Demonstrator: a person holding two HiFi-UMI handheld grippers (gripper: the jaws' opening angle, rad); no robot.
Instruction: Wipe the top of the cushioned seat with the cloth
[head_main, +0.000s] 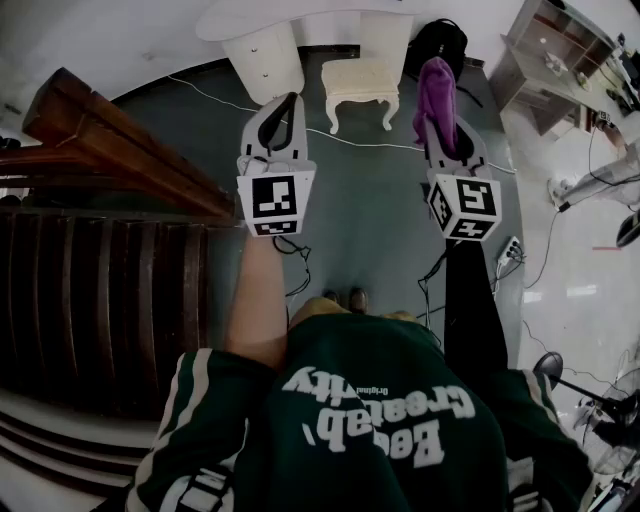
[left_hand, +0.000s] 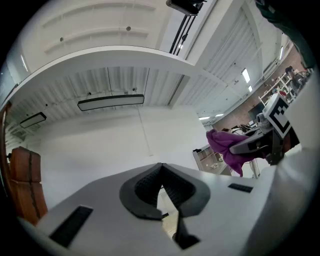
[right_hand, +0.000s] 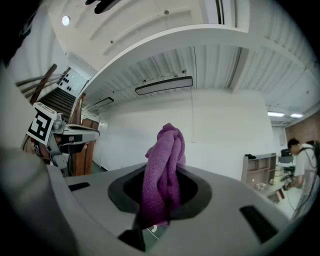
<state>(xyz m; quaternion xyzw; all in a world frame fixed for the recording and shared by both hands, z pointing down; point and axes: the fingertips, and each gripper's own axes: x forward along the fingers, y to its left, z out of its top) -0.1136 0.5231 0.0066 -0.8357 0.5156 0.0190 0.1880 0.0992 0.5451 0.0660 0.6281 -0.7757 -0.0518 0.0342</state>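
Observation:
The cushioned seat (head_main: 358, 80) is a small white stool with a cream top, standing on the floor ahead, between my two grippers in the head view. My right gripper (head_main: 441, 120) is shut on a purple cloth (head_main: 436, 92), which bunches up past its fingertips and hides them. In the right gripper view the cloth (right_hand: 165, 165) stands upright between the jaws of the right gripper (right_hand: 162, 200). My left gripper (head_main: 290, 98) is held level with it to the left, shut and holding nothing. In the left gripper view its own pads (left_hand: 161, 172) meet at the tips. Neither gripper view shows the seat.
A white round-topped cabinet (head_main: 265, 50) stands left of the stool, and a black bag (head_main: 440, 40) lies behind it. A dark wooden staircase (head_main: 110, 250) fills the left side. Cables and a power strip (head_main: 508, 255) lie on the floor to the right, near shelving (head_main: 560, 55).

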